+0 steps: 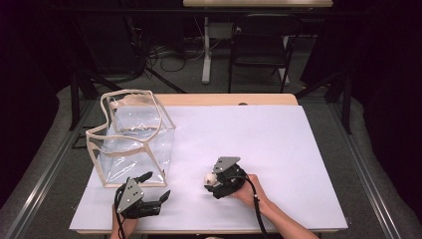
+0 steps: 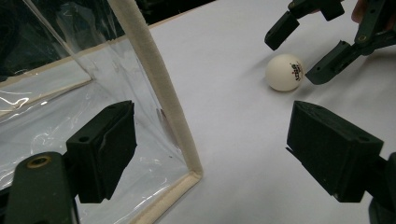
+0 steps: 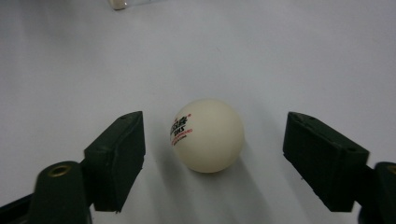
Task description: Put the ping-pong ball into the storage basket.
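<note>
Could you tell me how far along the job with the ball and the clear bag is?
Done: the right gripper is placed around the ball, one jaw on each side. In hand: the grasp; the pads do not touch the ball yet, which sits on the table. The left gripper waits open at the bag, astride its corner seam. Left: closing on the ball, lifting it, and probably carrying it to the bag.

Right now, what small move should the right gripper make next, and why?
Probably close the right gripper a little more on the white ball. The ball lies on the white table sheet between the two open jaws, with a gap on each side, so nothing grips it yet.
</note>
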The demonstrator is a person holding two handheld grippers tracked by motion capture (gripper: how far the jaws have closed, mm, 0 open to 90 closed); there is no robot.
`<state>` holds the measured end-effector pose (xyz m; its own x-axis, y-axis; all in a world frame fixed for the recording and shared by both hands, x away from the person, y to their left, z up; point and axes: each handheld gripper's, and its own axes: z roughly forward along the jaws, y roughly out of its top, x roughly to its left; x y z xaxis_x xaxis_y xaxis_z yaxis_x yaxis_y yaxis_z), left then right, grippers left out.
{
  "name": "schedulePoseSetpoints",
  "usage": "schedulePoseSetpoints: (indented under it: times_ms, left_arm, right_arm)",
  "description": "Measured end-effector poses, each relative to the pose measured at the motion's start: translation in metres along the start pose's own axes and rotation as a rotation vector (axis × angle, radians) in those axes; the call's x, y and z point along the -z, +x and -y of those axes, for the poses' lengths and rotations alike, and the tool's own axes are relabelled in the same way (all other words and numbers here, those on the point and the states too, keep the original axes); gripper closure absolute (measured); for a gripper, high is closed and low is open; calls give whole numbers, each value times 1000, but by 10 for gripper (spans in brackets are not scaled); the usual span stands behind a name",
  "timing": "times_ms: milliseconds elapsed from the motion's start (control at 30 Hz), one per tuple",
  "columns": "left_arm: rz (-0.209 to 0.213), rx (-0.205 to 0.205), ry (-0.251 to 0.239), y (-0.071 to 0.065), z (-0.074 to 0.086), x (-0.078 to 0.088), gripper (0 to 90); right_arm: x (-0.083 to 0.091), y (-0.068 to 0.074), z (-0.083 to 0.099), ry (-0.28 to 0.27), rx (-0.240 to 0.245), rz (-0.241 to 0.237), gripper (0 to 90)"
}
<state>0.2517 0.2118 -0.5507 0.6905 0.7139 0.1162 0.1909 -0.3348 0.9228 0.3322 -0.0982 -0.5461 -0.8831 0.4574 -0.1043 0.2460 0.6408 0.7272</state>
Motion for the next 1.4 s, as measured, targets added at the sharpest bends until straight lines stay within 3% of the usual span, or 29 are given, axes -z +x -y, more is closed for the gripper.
schedulePoseSetpoints:
  times_ms: [533,1000,1400]
  left_arm:
    - [1,2,1,0,0,0,161]
    - [2,2,4,0,0,-1,161]
    - [0,0,3,0,0,0,161]
  right_arm:
    - [-3,5,2,27,20,8,442]
    - [-6,6,4,50,19,19,502]
    - [2,4,1,23,18,32,503]
